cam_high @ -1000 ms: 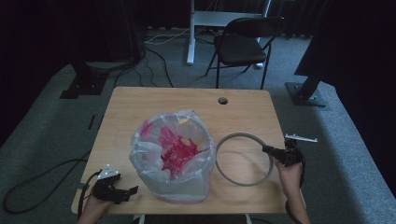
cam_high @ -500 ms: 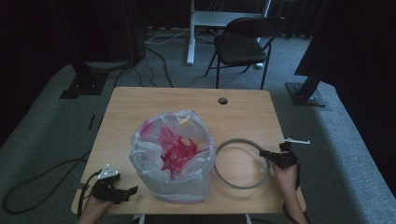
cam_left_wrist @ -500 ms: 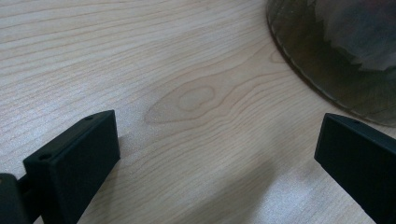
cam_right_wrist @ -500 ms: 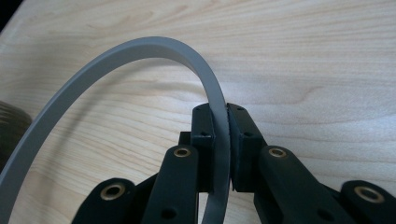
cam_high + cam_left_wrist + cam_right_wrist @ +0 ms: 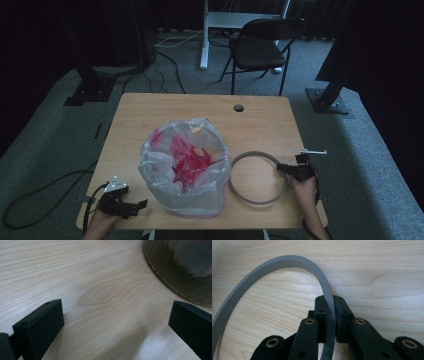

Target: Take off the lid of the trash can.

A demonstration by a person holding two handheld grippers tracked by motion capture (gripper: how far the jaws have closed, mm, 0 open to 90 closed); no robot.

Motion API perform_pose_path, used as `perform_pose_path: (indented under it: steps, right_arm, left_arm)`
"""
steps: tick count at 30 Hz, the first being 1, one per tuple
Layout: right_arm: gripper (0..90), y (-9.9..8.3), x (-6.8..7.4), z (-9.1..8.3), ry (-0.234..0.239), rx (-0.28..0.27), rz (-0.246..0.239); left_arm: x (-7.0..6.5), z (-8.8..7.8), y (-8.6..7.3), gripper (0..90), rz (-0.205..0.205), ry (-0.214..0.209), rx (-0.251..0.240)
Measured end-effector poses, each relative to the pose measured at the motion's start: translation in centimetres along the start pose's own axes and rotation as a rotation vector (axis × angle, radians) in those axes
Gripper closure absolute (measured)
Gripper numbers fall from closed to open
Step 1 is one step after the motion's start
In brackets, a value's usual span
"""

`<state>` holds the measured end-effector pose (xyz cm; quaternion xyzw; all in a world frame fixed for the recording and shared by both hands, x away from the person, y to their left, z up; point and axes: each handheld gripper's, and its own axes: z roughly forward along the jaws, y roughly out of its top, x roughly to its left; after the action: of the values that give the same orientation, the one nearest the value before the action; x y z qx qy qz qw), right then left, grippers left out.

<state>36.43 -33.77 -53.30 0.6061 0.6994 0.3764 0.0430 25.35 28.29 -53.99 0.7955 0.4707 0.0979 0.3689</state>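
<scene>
High view: the grey ring (image 5: 258, 177) lies on the table (image 5: 260, 120) just right of the bag-lined bin (image 5: 184, 167), its right edge pinched by the right gripper (image 5: 283, 169), apparently to control it. The left gripper (image 5: 141, 205) rests clear at the front-left. Left gripper view: jaws spread wide over bare wood, holding nothing. Right gripper view: jaws clamp the ring's band (image 5: 329, 303) edgewise.

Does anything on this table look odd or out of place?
Slightly. The grey ring lies on the table beside the bin rather than on it, pinched at its right edge by the right gripper. The clear bag's rim sits loose and crumpled. Nothing looks spilled or broken.
</scene>
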Motion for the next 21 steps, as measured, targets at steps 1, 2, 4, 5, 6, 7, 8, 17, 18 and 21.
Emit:
perform_pose_path:
  steps: [1,2,4,5,6,7,8,17,18,21]
  right_arm:
    - [82.2,0.0,-0.1,0.0,0.002,0.005,0.008]
    - [82.0,0.0,-0.2,0.1,0.005,0.008,0.009]
    - [81.1,-0.1,-0.3,0.1,0.003,0.021,0.013]
    - [80.9,-0.1,-0.4,0.1,0.005,0.022,0.014]
    - [80.9,-0.1,-0.4,0.1,0.005,0.019,0.016]
    - [79.9,-0.1,-0.5,0.1,0.002,0.021,0.013]
    - [79.9,-0.1,-0.5,0.1,0.002,0.021,0.013]
    - [61.8,0.1,-0.3,-0.6,-0.021,0.027,-0.023]
    - [61.8,0.1,-0.3,-0.6,-0.021,0.027,-0.023]
    - [37.7,0.3,0.1,-1.1,-0.008,0.008,-0.042]
  left_arm:
    - [0.0,0.0,0.0,0.0,-0.001,-0.002,0.000]
    - [0.0,0.0,0.0,0.0,-0.001,-0.002,0.001]
    - [0.0,0.0,0.0,0.0,-0.003,-0.002,0.000]
    - [0.0,0.0,0.0,0.0,-0.003,-0.002,0.000]
    - [0.0,0.0,0.0,0.0,-0.003,-0.003,0.000]
    - [0.0,0.0,0.0,0.0,-0.003,-0.004,0.000]
    - [0.0,0.0,0.0,0.0,-0.003,-0.004,0.000]
    - [0.0,-0.1,0.0,0.0,-0.001,-0.005,-0.004]
    - [0.0,-0.1,0.0,0.0,-0.001,-0.005,-0.004]
    - [-0.1,0.0,0.1,0.0,0.001,-0.007,-0.002]
